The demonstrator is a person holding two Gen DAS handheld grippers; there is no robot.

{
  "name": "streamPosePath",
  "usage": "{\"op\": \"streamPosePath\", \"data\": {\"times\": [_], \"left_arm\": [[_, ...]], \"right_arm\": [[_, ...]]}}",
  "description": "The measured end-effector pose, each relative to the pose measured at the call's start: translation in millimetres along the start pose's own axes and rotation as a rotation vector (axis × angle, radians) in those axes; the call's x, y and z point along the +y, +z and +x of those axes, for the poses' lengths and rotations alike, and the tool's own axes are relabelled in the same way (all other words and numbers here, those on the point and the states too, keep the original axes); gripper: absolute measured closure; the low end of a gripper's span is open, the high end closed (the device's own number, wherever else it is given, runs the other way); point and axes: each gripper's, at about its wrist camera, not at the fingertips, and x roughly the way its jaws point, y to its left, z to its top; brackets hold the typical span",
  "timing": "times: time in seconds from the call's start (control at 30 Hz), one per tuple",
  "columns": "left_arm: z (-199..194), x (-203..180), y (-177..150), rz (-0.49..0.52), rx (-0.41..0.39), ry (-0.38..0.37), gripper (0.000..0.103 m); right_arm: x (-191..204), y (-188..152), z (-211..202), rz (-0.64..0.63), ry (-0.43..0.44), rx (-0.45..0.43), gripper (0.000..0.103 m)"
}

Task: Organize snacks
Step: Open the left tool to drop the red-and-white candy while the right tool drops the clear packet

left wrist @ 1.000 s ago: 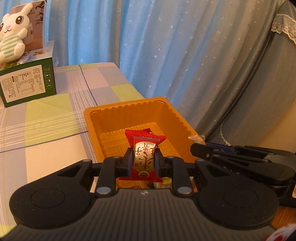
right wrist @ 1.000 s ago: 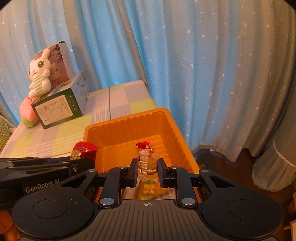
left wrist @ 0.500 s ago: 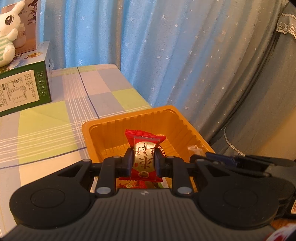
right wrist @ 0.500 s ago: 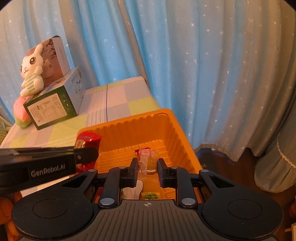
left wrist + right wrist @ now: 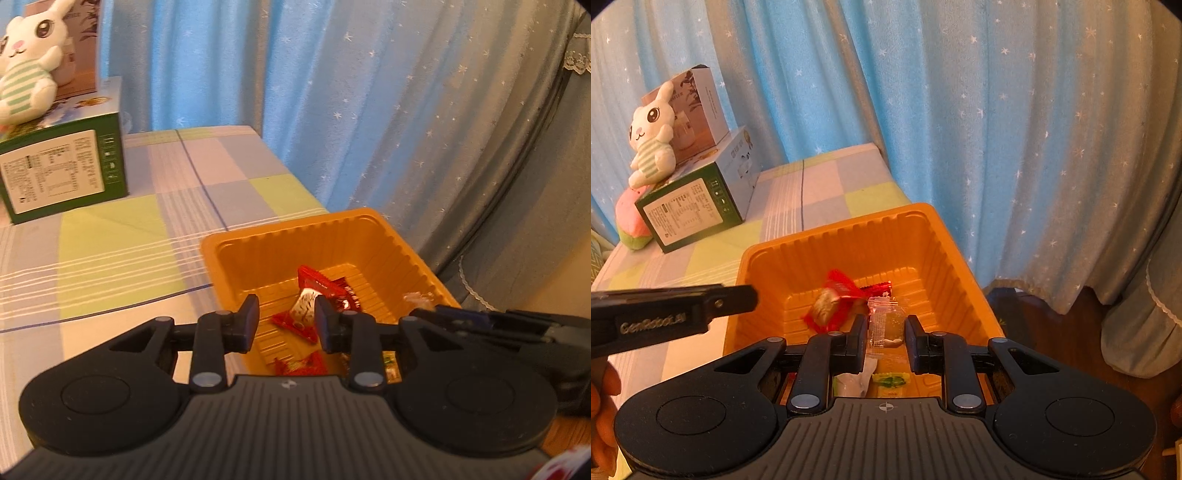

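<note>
The left gripper (image 5: 286,323), which pinched the red-wrapped candy (image 5: 314,306) a second ago, has just been opening, and the candy now sits tilted and loose between its parted jaws over the orange tray (image 5: 280,236), no longer upright

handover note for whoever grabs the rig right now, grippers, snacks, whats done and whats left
Left gripper: jaws have just been opening; the red candy is no longer pinched and sits tilted over the orange tray, dropping or just landed.
Right gripper: shut on a clear-wrapped candy, held above the tray.
Done: several wrapped snacks already lie in the tray.
Left: release the clear-wrapped candy into the tray, then check the table for more snacks; none show in these views.
</note>
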Motion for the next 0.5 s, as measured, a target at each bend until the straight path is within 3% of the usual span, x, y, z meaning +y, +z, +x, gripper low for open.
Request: {"op": "streamPosePath", "data": {"times": [0.23, 0.37, 0.47, 0.5], "left_arm": [[-13, 8, -5, -0.004, -0.013, 0.007, 0.065], [-20, 10, -10, 0.01, -0.017, 0.029, 0.053], [-24, 11, -16, 0.01, -0.017, 0.037, 0.039], [-25, 13, -18, 0.008, -0.016, 0.034, 0.034]], "right_arm": [[5, 11, -1, 0.018, 0.05, -0.024, 0.081], [2, 18, 4, 0.049, 0.081, -0.029, 0.078], [-4, 16, 2, 0.092, 0.085, -0.025, 0.044], [-6, 15, 0, 0.103, 0.081, -0.03, 0.043]]}}
